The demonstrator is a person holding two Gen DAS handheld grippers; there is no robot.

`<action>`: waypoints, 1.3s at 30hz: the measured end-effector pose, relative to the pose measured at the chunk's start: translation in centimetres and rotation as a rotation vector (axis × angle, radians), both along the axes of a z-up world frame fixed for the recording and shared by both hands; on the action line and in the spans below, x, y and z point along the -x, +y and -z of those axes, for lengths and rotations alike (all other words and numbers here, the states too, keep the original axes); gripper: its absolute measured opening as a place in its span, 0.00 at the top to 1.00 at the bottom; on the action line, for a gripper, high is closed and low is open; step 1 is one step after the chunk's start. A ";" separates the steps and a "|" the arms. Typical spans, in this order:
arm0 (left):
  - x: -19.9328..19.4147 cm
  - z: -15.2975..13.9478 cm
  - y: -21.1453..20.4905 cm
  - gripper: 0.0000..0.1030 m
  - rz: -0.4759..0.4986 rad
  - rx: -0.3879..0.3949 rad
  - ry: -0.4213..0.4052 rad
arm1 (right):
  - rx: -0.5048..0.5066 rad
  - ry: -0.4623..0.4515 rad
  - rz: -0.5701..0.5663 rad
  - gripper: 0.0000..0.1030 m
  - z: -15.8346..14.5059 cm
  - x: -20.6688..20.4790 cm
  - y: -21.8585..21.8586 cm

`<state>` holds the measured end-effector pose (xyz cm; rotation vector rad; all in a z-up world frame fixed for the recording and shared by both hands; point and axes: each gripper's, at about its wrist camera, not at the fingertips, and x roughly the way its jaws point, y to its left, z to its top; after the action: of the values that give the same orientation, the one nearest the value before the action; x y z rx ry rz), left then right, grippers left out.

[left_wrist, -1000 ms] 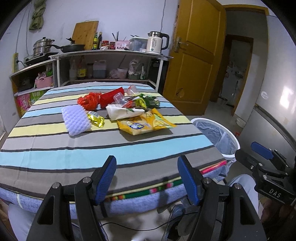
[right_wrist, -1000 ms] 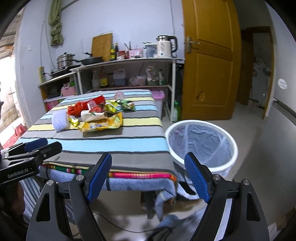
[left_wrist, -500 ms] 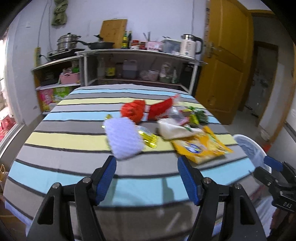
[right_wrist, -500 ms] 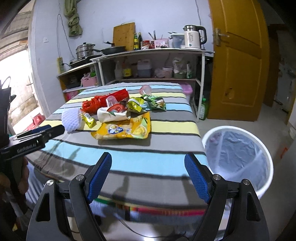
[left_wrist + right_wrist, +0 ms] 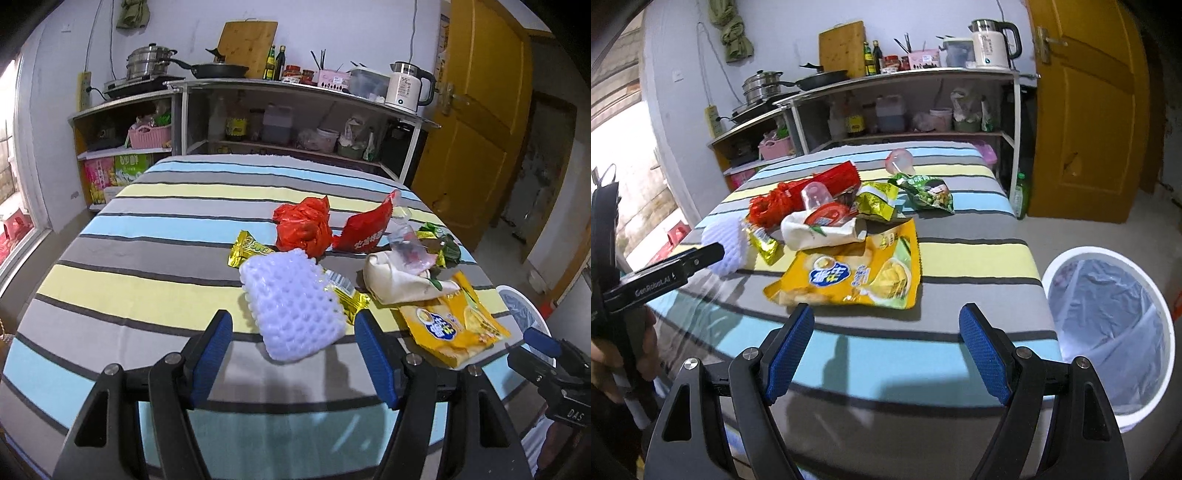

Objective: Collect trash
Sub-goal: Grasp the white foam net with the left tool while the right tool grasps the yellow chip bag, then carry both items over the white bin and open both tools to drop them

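Both tongs stand wide and hold nothing. The left tongs point(image 5: 293, 354) hover over the striped surface point(image 5: 147, 229), with the white foam net point(image 5: 291, 302) just ahead at 12 o'clock. The right tongs point(image 5: 886, 349) face the yellow snack bag point(image 5: 849, 273) at 12 o'clock, near but apart. Behind it the trash lies heaped: a cream wrapper point(image 5: 820, 230), a red plastic bag point(image 5: 772, 205) and a green packet point(image 5: 929, 194). The white bin point(image 5: 1108, 314) stands at 3 o'clock, beside the surface.
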<state>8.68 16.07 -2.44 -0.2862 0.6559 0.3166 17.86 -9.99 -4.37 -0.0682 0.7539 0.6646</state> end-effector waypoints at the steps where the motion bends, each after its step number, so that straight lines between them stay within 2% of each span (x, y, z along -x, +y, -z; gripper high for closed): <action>1: -0.2 0.1 0.2 0.32 -0.001 0.005 0.001 | -0.008 0.018 0.003 0.21 0.2 -0.3 0.0; 4: -0.5 0.3 0.6 0.35 0.000 0.022 0.001 | -0.036 0.091 0.005 0.21 0.7 -0.9 0.0; 10: -1.1 0.5 0.8 0.48 0.008 0.023 0.010 | -0.058 0.149 -0.024 0.21 1.4 -0.8 0.6; 16: -1.4 0.7 0.9 0.53 0.012 0.024 0.014 | -0.146 0.233 -0.021 0.23 1.3 -2.3 0.9; 19: -1.5 0.8 0.9 0.55 0.017 0.020 0.017 | -0.176 0.256 -0.007 0.32 1.1 -3.1 1.3; 22: -1.7 1.0 0.8 0.59 0.018 0.015 0.023 | -0.160 0.252 -0.001 0.42 1.1 -3.7 2.4; 24: -1.7 1.0 0.7 0.62 0.020 0.010 0.025 | -0.142 0.248 0.003 0.55 1.1 -3.8 3.0; 25: -1.7 0.9 0.6 0.65 0.022 0.006 0.025 | -0.128 0.241 0.006 0.65 1.1 -3.9 3.3; 31: -1.4 0.7 0.4 0.77 0.031 -0.001 0.010 | -0.104 0.210 0.006 0.79 1.3 -3.6 3.5; 34: -1.1 0.4 0.1 0.79 0.047 0.012 -0.004 | -0.103 0.193 0.014 0.84 1.2 -3.4 3.0; 39: -0.2 -0.2 -1.3 0.82 0.084 0.019 -0.027 | -0.114 0.175 0.030 0.87 0.6 -2.8 1.7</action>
<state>8.85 14.73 -2.22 -0.2803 0.6425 0.2256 20.67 -8.26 -4.93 0.1062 0.8818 0.6900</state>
